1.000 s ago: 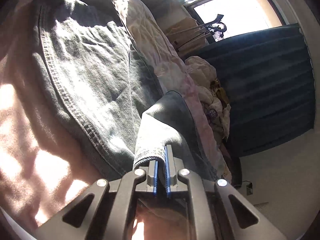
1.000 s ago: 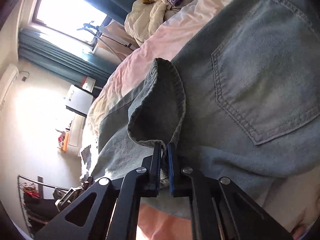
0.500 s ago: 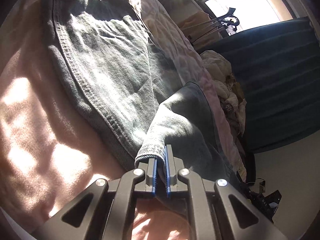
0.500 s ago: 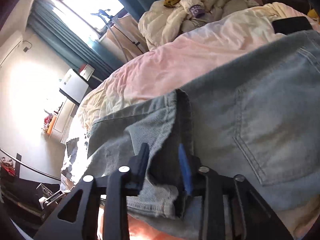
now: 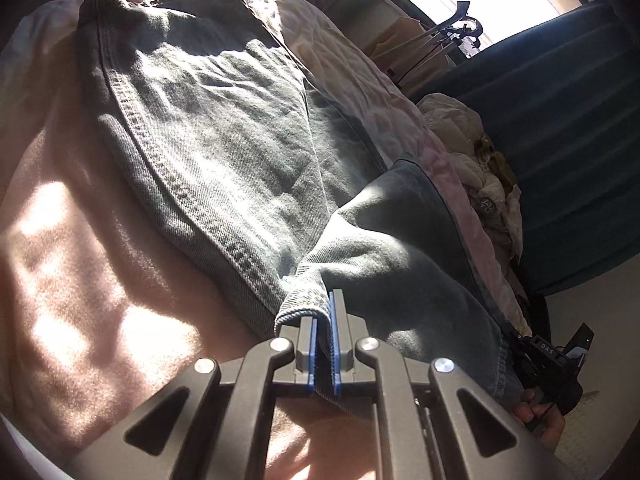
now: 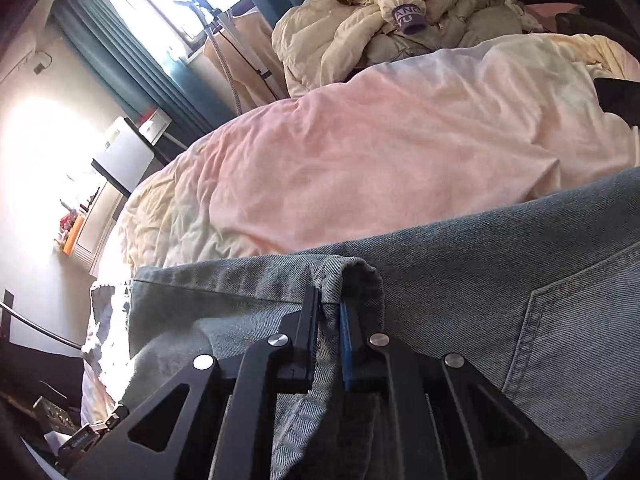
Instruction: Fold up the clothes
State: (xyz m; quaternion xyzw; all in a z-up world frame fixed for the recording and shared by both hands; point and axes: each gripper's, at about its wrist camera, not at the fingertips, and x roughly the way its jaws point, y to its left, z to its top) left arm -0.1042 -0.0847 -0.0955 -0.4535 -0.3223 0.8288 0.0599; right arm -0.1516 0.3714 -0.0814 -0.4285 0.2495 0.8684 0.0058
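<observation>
The jeans (image 5: 224, 152) lay spread on the pink bedding (image 5: 80, 280), and both grippers had come low since a second earlier — the raised fold was now nearly flat. The left gripper (image 5: 323, 320) stayed clenched on a denim edge. The right gripper (image 6: 330, 312), shut a second before, had spread its jaws half a second back and now stood narrower, denim between the fingers — gripping or slack, I could not tell. That fold looked close to laid.
</observation>
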